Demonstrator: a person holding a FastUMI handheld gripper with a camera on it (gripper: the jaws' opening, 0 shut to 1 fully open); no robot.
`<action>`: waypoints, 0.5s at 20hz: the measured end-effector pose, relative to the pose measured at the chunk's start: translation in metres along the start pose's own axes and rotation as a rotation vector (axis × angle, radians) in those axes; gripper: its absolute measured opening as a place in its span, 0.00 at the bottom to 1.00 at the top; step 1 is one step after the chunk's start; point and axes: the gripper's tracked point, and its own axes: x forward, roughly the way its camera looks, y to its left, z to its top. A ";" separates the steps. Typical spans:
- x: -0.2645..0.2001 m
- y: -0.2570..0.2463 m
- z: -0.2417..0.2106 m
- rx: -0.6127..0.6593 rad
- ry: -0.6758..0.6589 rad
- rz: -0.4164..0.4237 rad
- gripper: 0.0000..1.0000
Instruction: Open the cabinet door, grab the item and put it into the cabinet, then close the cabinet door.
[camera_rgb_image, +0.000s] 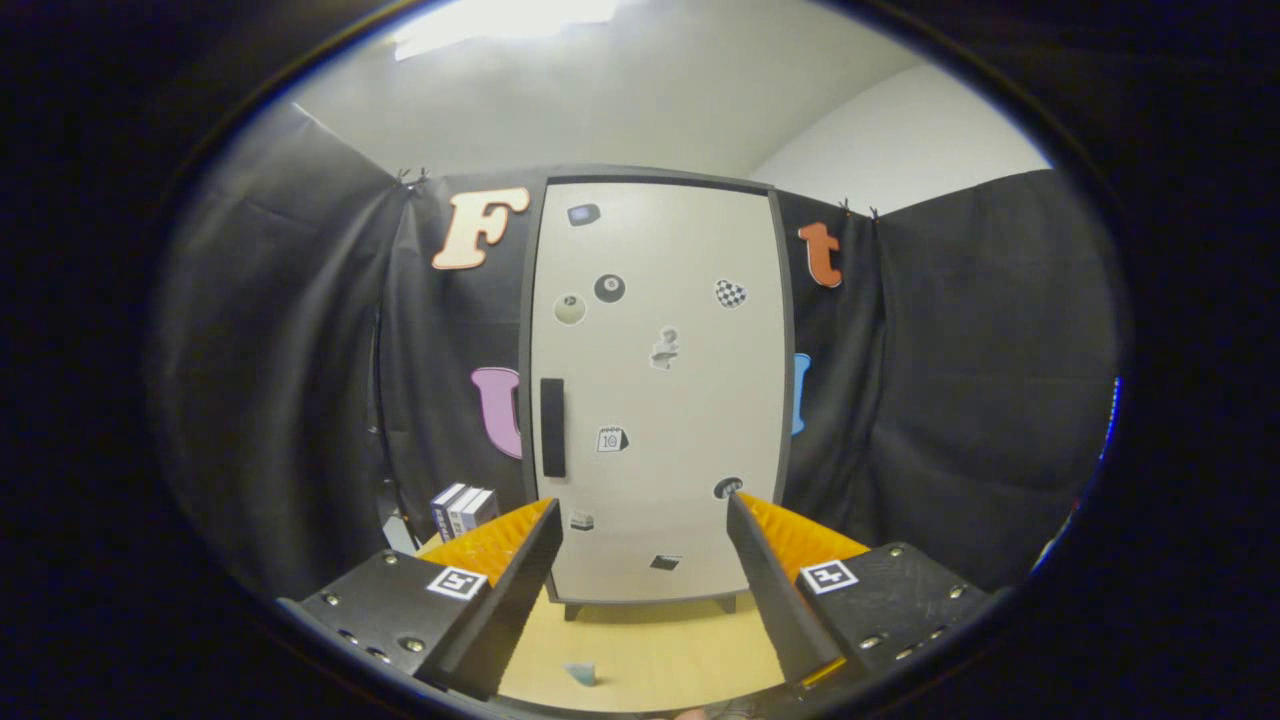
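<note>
Gripper spread wide, gripping nothing, facing shut cabinet door at frame centre (dark handle left of middle)

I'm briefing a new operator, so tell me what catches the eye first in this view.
The tall pale cabinet stands dead ahead, beyond the fingers, its door shut and dotted with small stickers, a dark handle near its left edge. The hand-held gripper is open and holds nothing. A small box stands on the wooden table, left of the cabinet.
</note>
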 end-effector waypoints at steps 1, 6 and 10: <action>0.004 0.000 -0.001 -0.007 0.004 0.004 0.98; 0.042 0.018 -0.008 -0.041 0.013 0.044 0.98; 0.094 0.046 -0.008 -0.027 0.024 0.110 0.98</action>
